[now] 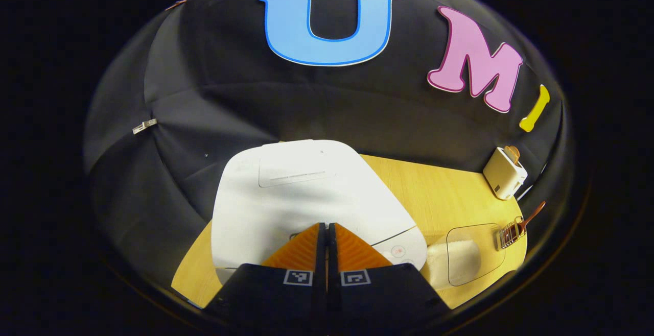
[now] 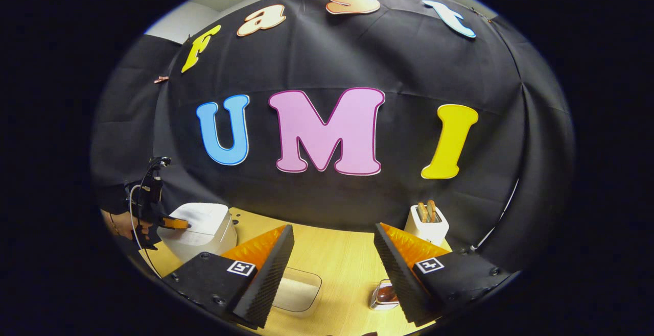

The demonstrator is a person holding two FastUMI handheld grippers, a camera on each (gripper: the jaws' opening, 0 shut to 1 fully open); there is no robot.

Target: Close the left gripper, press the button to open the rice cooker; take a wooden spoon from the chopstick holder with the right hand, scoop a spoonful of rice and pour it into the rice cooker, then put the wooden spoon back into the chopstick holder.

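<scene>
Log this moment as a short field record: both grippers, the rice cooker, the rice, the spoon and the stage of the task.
left gripper: shut, fingers together, tips over the front of the rice cooker's lid
right gripper: open, holding nothing, above the table
rice cooker: white, lid down
rice: in a clear container between the cooker and the chopstick holder
wooden spoon: standing in the chopstick holder
toaster: white, back right
stage: button press under way, spoon not yet taken

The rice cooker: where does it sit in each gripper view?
Left gripper view: rice cooker at centre, lid down, directly beyond the shut left tongs.
Right gripper view: far left, the left tongs over its lid.
Shared landmark: the white toaster.
</scene>
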